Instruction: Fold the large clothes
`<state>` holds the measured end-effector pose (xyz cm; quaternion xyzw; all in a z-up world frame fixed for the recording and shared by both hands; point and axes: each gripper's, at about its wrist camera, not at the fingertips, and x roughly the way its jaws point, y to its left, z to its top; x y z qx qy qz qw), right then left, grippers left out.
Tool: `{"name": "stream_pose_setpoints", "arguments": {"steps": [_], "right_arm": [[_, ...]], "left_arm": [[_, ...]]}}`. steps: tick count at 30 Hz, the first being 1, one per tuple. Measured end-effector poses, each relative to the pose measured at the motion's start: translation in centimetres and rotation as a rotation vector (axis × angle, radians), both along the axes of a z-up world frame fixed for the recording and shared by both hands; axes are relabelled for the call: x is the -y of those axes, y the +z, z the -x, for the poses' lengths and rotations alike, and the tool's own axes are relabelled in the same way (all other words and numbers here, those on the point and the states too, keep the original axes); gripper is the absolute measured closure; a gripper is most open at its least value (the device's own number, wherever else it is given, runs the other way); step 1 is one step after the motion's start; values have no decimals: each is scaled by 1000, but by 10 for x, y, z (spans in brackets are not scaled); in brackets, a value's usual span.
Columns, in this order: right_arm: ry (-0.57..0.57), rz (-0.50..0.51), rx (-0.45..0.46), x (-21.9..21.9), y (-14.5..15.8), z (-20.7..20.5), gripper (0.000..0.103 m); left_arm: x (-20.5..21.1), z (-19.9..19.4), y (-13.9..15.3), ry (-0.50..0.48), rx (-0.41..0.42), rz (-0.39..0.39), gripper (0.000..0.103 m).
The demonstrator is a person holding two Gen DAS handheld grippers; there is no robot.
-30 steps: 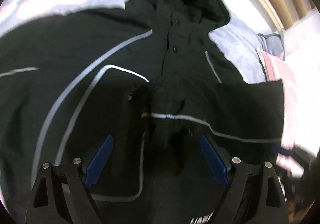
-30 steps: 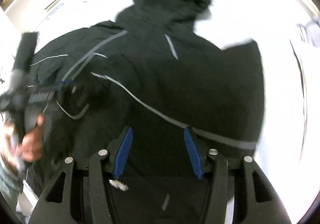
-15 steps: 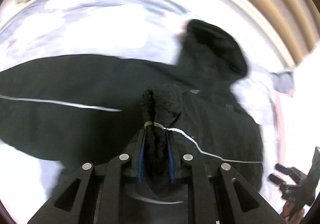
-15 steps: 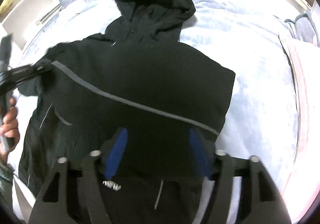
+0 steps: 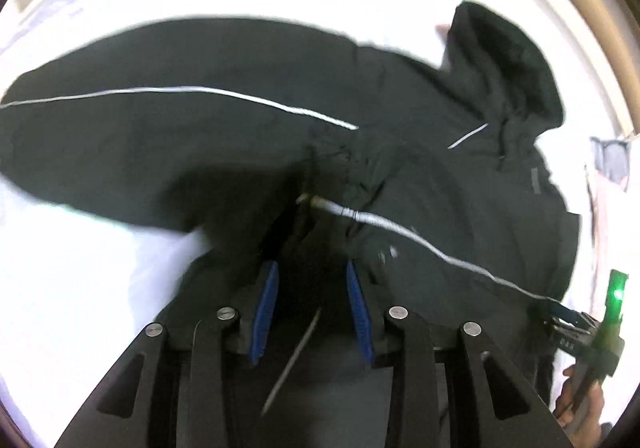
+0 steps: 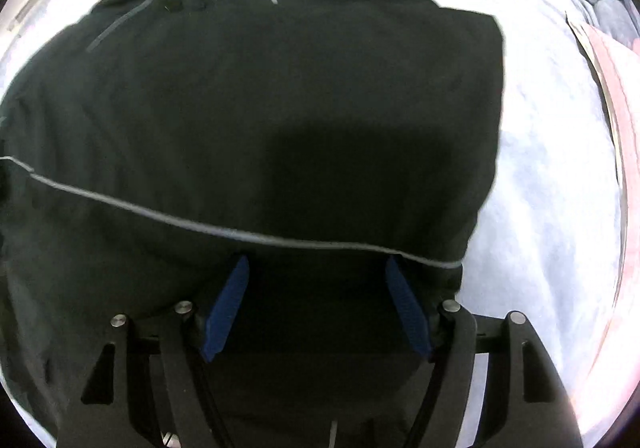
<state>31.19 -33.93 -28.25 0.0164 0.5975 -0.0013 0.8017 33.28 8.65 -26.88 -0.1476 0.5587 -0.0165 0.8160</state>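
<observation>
While the black jacket (image 6: 280,108) is lying spread on the pale bedding (image 6: 552,176), hood away, the left gripper (image 5: 308,268) is hovering half-open over its sleeve bunch, nearer than the wide, empty right gripper (image 6: 316,268).

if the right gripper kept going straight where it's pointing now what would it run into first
Most likely the black jacket. The right gripper has its jaws open and the dark fabric fills the whole view ahead of them, with the grey piping line crossing just beyond the tips. Depth is hard to judge.
</observation>
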Motion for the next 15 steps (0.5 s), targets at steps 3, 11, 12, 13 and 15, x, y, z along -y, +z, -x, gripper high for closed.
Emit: {"name": "stream_pose_setpoints", "arguments": {"steps": [3, 11, 12, 13, 15], "right_arm": [[4, -73, 34, 2, 24, 34, 30], [-3, -151, 44, -27, 59, 126, 30], [-1, -145, 45, -33, 61, 127, 30], [-3, -142, 47, -41, 64, 130, 30], [-10, -148, 62, -49, 71, 139, 30]], "left_arm": [[-22, 45, 32, 45, 39, 33, 62], [-83, 105, 85, 147, 97, 46, 58], [-94, 105, 88, 165, 106, 58, 57], [-101, 103, 89, 179, 112, 65, 57], [-131, 102, 92, 214, 129, 74, 57]]}}
